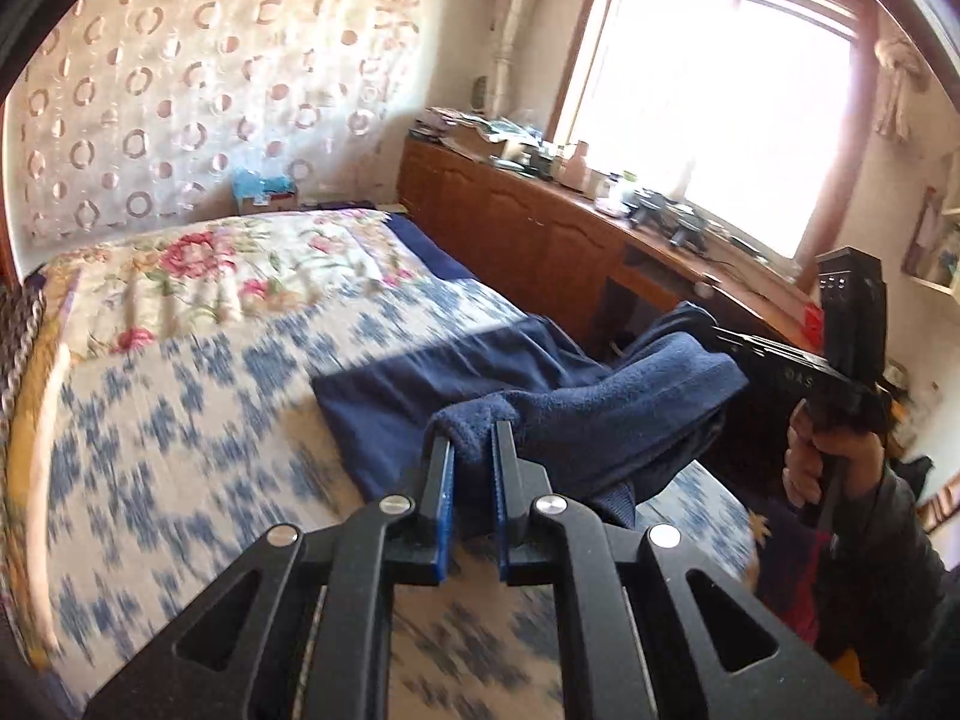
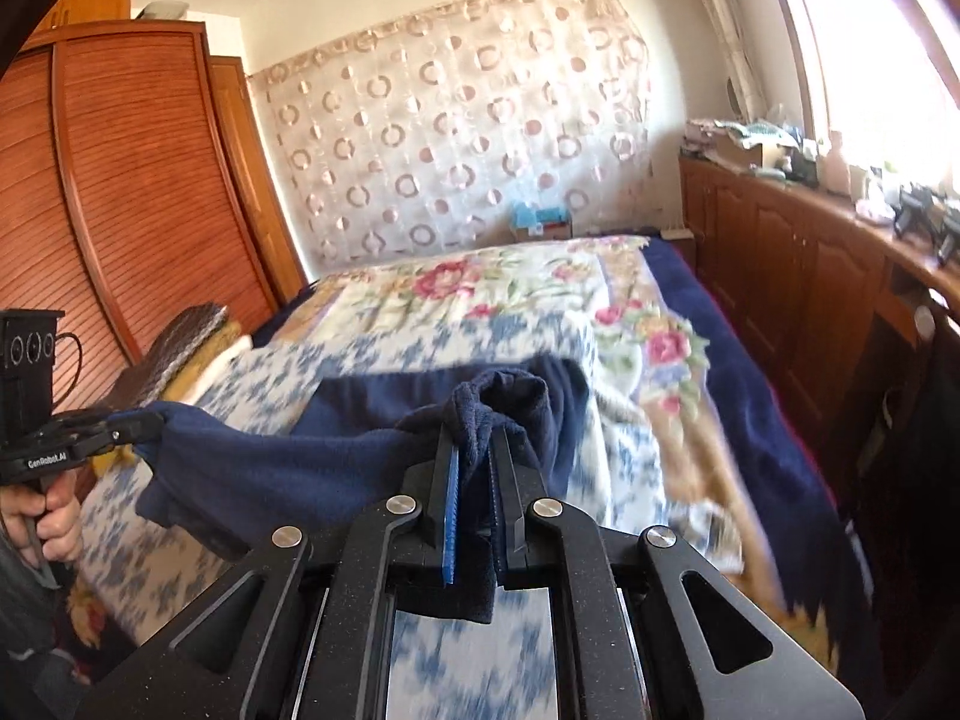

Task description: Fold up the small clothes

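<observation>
A dark blue fleece garment [image 1: 600, 402] hangs stretched between my two grippers above the bed, its far part lying on the bedspread [image 1: 180, 420]. My left gripper [image 1: 474, 438] is shut on one corner of the garment. My right gripper [image 2: 477, 438] is shut on the other corner of the garment [image 2: 270, 468]. The right gripper shows at the right of the left wrist view [image 1: 708, 327], the left gripper at the left of the right wrist view [image 2: 138, 426], each pinching the cloth.
The bed has a blue-and-white patterned spread and a floral quilt [image 1: 210, 276] at its far end. A wooden cabinet [image 1: 540, 228] with clutter runs along the window side. A wooden wardrobe [image 2: 120, 192] stands on the other side. A patterned curtain [image 2: 450, 138] covers the far wall.
</observation>
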Motion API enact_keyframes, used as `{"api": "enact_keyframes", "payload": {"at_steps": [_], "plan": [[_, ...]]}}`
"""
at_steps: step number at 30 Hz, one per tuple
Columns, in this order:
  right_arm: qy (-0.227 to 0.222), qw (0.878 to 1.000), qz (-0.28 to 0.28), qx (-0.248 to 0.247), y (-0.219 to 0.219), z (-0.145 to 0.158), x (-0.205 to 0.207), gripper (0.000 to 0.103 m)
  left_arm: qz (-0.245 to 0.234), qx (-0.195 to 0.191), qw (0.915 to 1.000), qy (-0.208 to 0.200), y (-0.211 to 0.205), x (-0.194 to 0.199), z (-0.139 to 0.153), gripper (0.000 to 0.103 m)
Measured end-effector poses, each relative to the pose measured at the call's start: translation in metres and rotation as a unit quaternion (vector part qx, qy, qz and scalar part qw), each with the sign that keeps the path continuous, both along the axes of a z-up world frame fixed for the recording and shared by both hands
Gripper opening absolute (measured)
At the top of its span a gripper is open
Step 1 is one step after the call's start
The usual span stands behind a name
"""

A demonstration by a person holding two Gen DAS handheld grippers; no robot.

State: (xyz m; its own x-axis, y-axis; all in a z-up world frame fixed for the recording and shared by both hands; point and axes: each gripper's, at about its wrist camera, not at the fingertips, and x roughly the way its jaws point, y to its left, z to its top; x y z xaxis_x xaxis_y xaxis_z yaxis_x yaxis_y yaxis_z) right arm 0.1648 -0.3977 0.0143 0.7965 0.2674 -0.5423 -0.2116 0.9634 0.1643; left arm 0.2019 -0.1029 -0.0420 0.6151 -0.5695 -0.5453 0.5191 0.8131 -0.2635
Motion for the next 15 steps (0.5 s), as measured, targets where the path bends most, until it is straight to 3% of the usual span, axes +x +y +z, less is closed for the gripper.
{"api": "enact_keyframes", "payload": {"at_steps": [7,15], "plan": [[0.039,0.999,-0.018,-0.016,0.002,-0.025,0.075,0.006,0.037,0.017,0.9988,0.026,-0.007,0.061,-0.018,0.008],[0.058,0.998,-0.022,-0.027,-0.002,-0.051,0.110,0.007,0.033,0.000,0.9978,0.058,-0.001,0.092,-0.031,0.010]]}}
